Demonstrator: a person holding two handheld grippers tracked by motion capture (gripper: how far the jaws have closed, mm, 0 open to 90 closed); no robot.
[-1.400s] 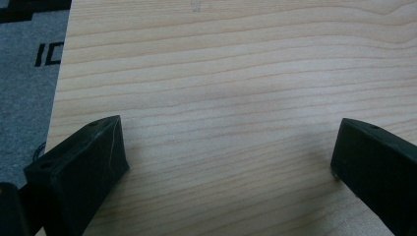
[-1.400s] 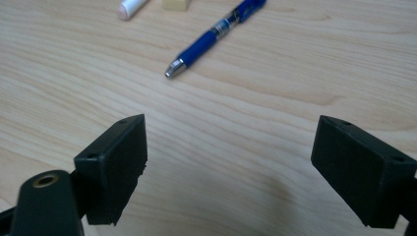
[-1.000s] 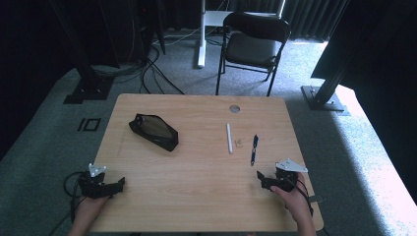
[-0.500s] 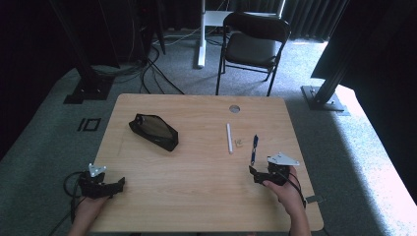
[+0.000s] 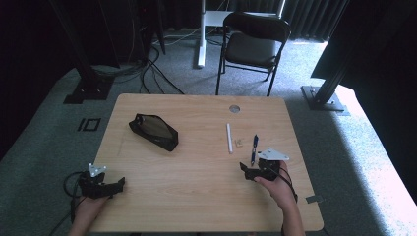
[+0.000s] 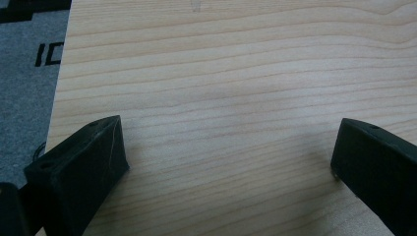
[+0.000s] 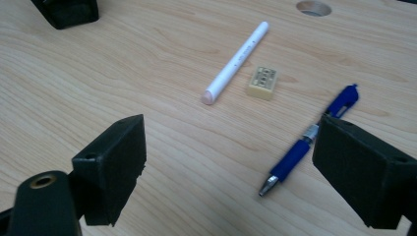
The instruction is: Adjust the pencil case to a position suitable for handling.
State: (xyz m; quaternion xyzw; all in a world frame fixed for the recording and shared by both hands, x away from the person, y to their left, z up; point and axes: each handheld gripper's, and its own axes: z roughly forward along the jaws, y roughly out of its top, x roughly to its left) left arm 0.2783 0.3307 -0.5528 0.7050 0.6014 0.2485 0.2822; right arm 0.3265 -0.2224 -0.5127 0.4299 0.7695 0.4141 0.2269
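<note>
On the wooden table [image 5: 196,191] lie a white marker [image 5: 228,138] [image 7: 237,61], a small beige eraser [image 5: 239,143] [image 7: 262,82] and a blue pen [image 5: 253,149] [image 7: 307,140], side by side at the right. My right gripper [image 5: 248,172] [image 7: 231,172] is open just short of them, with the pen's tip near its right jaw. A black pouch [image 5: 153,131] [image 7: 66,12] rests at the left centre. My left gripper [image 5: 118,184] [image 6: 226,162] is open at the table's front left corner, over bare wood.
A round cable hole [image 5: 234,108] [image 7: 313,7] sits near the table's far edge. A black folding chair [image 5: 253,46] stands behind the table. Grey carpet [image 5: 54,142] surrounds it, with cables and stand bases at the back left.
My right gripper has moved forward and leftward, toward the pen and eraser. The left gripper has stayed put.
</note>
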